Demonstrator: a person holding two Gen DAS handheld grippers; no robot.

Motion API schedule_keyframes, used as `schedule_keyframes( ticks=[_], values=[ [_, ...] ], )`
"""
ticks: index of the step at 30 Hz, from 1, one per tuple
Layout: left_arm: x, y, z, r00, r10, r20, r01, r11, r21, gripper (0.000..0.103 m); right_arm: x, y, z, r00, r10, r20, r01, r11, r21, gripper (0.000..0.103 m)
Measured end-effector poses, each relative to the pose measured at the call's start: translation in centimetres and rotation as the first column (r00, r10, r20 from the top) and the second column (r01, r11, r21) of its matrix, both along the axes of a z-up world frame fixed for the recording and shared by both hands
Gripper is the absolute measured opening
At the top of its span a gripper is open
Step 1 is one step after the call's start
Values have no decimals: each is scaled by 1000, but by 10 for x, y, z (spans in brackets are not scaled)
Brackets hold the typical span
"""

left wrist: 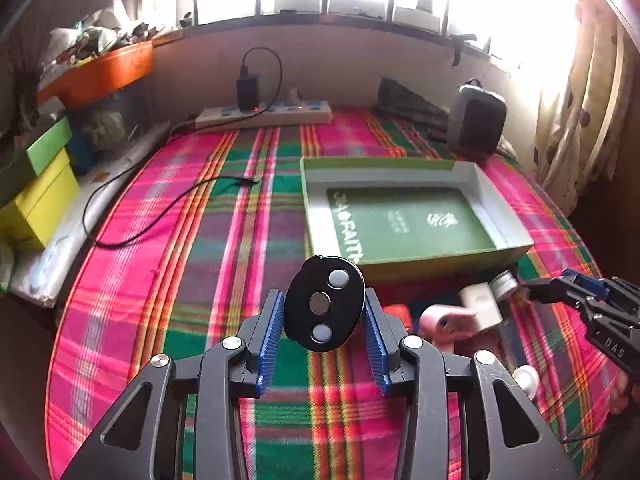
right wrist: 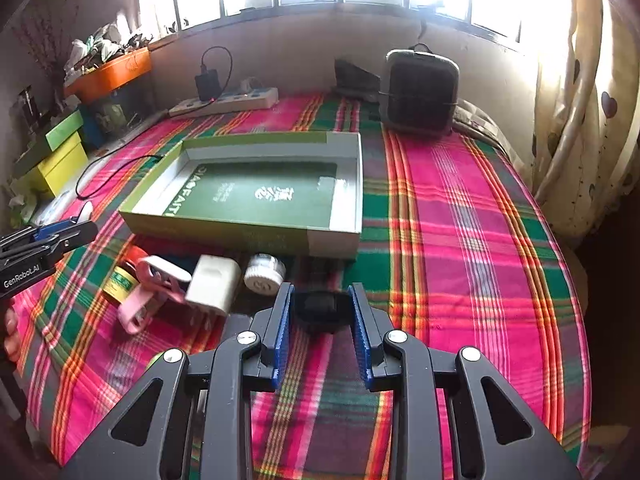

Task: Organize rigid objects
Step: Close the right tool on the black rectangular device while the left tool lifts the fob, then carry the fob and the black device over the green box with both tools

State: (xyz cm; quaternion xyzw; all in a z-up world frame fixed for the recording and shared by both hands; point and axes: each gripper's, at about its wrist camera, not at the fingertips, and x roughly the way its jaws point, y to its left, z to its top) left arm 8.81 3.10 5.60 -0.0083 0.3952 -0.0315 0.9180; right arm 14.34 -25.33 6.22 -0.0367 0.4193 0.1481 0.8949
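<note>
My left gripper [left wrist: 325, 304] is shut on a black oval disc [left wrist: 325, 309] with two white dots and a metal centre, held above the plaid blanket in front of the open green box [left wrist: 516, 220]. My right gripper [right wrist: 321, 300] is closed around a small black object [right wrist: 321, 309] lying on the blanket just in front of the green box [right wrist: 256, 236]. A white adapter [right wrist: 214, 282], a white round cap [right wrist: 264, 273], a pink clip [right wrist: 148, 296] and a yellow-green tin [right wrist: 120, 282] lie left of it. The right gripper also shows in the left wrist view [left wrist: 532, 286].
A grey speaker [right wrist: 418, 92] stands behind the box. A power strip [left wrist: 264, 114] with a charger lies at the wall, and a black cable [left wrist: 160, 216] trails over the blanket. Yellow and green boxes [left wrist: 40, 196] and an orange tub [left wrist: 100, 72] stand at the left.
</note>
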Motion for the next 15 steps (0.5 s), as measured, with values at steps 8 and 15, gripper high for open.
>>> schedule_keyframes(
  ticks=[8, 15],
  values=[
    [13, -12, 8, 999, -31, 10, 31, 1000, -7, 38, 9, 5, 8, 1000, 10, 12, -10, 1000, 22, 29],
    [29, -19, 11, 999, -48, 8, 48, 999, -22, 38, 21, 1, 17, 1000, 6, 20, -7, 999, 44, 29]
  ],
)
